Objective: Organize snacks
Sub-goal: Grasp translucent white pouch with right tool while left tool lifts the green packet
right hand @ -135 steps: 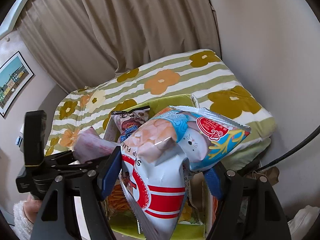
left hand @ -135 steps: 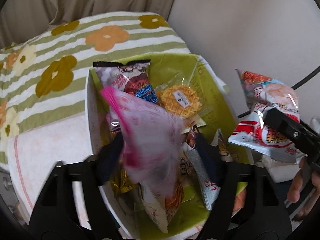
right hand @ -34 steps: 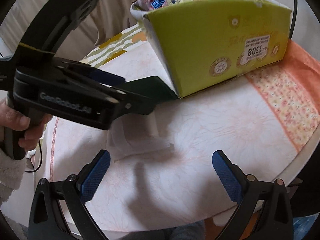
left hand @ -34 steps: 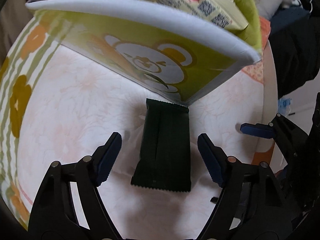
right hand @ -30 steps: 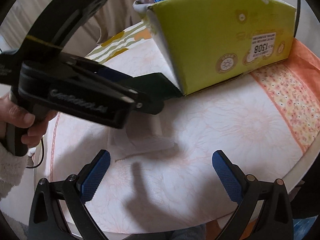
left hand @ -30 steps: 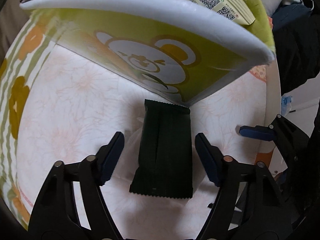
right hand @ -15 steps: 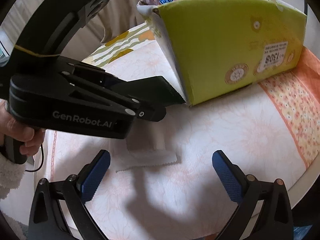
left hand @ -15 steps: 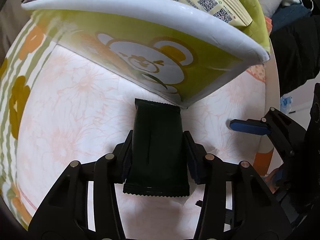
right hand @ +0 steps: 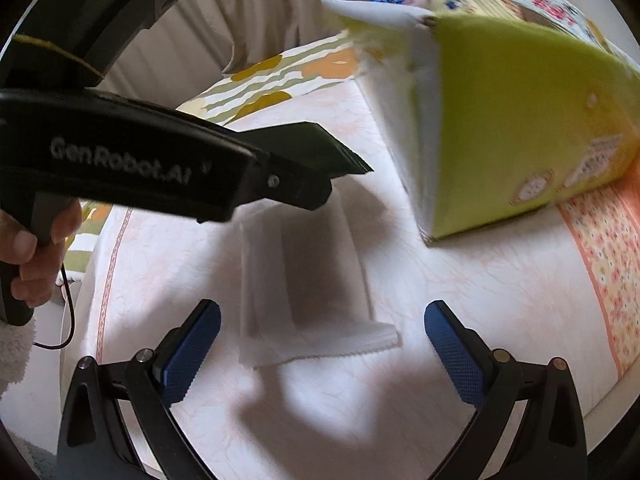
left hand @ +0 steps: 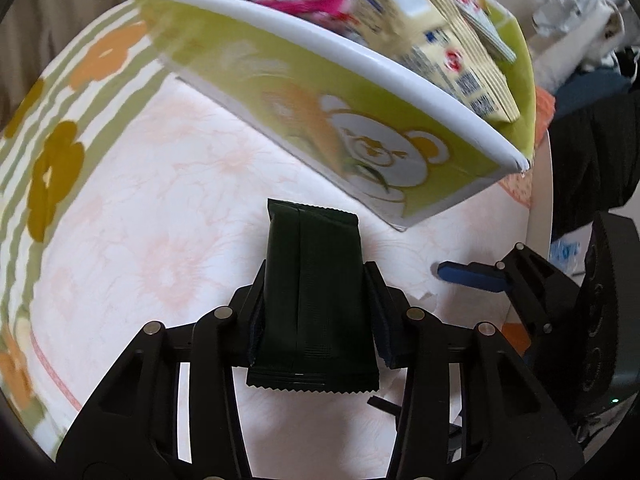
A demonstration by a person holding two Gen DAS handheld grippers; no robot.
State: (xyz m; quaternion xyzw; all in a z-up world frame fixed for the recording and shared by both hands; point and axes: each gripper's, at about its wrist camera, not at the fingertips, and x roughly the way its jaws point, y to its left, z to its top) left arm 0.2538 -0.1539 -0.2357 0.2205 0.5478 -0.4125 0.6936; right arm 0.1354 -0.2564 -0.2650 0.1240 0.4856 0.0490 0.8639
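Dark green snack packet (left hand: 314, 300) sits clamped in the left gripper (left hand: 316, 312), lifted above the table (right hand: 480, 280), near the green box (left hand: 304, 92). Right gripper (right hand: 322, 346) gapes wide over a white packet (right hand: 304, 280).

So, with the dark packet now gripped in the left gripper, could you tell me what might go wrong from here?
1. The left gripper pinches the dark packet only by its side edges, so it may slip or crumple.
2. The green box already looks heaped with snacks; adding one may push others out.
3. The white packet blends into the pale tablecloth, so the open right gripper could misjudge its edges.
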